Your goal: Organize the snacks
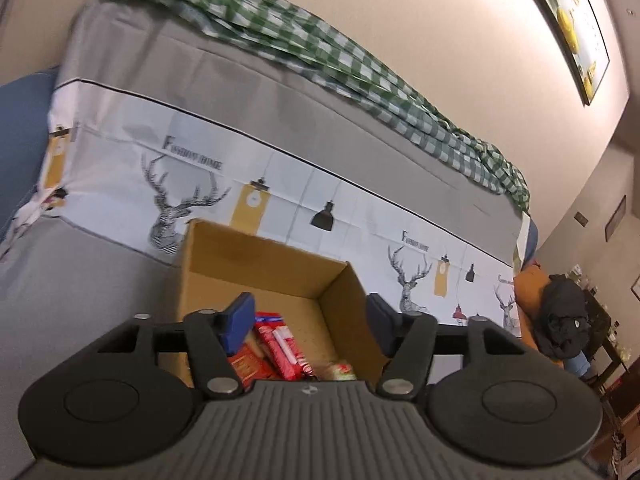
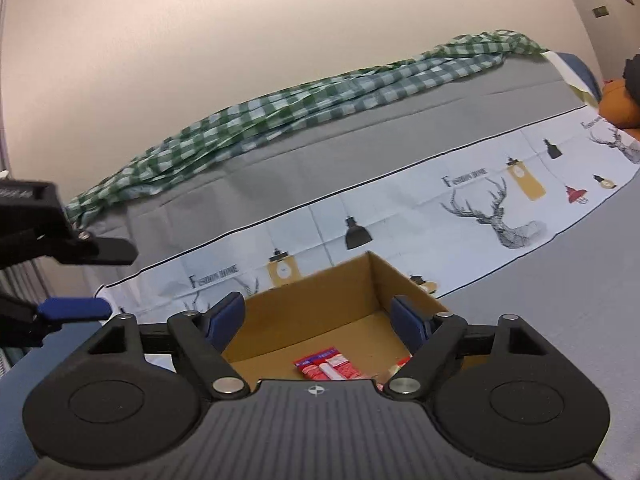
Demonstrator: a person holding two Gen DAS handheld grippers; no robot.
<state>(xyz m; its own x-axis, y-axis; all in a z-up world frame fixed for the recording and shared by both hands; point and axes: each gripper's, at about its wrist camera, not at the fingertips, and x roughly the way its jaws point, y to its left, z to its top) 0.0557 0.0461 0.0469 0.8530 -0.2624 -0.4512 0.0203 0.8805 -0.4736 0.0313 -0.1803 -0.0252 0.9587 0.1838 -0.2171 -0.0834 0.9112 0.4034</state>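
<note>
Cardboard box [image 1: 256,264] at lower centre of both views holds red snack packs [image 1: 280,344] on its floor. Left gripper [image 1: 308,320] and right gripper [image 2: 320,320] both spread wide above it, nothing held. Green checked cloth [image 1: 320,52] lies along the sofa back [image 1: 200,80]; framed picture [image 1: 568,20] upper right.

Grey sofa [image 1: 248,92] — green checked cloth [image 1: 304,44] — beige wall [image 1: 400,12].

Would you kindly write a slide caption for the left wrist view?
Open left tongs above a cardboard box holding red snack packets, on a grey sofa cover.
</note>
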